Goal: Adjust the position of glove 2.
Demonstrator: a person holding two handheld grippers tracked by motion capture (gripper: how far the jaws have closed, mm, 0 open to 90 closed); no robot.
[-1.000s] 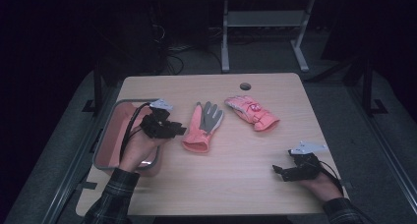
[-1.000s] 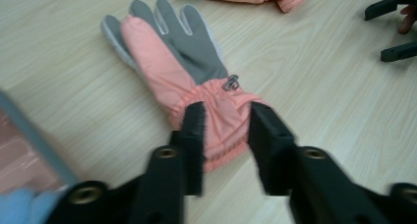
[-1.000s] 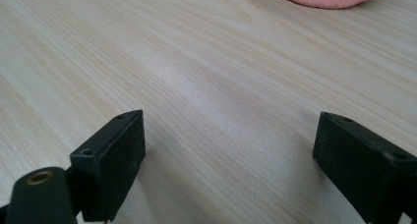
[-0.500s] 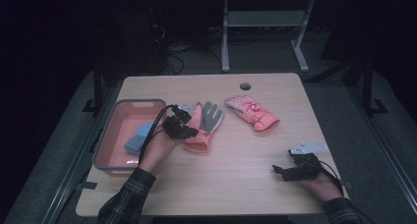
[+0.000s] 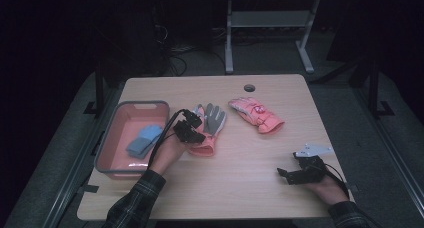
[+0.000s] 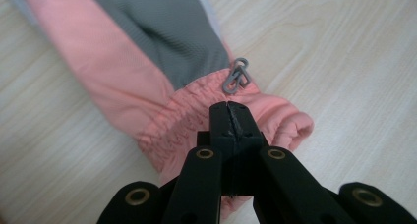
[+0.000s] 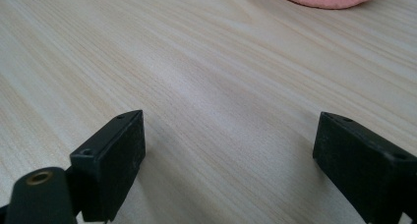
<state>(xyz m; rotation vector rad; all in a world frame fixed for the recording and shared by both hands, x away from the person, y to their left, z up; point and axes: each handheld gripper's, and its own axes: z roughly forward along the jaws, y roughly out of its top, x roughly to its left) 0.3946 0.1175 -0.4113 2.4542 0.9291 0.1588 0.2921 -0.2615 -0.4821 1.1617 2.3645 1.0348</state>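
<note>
We point our left claw [image 6: 230, 121] at the cuff of the pink glove [image 5: 207, 130] beside the tub [image 5: 102, 155]. Its jaws look pressed together, maybe pinching cloth. Our right claw [image 7: 231, 150] rests wide open. We count two pink gloves and one blue cloth [image 5: 142, 139].

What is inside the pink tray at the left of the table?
Inside the pink tray lies one light blue glove on the tray floor. The left gripper and its hand cover the tray's near right corner, so whatever may lie there is hidden.
</note>
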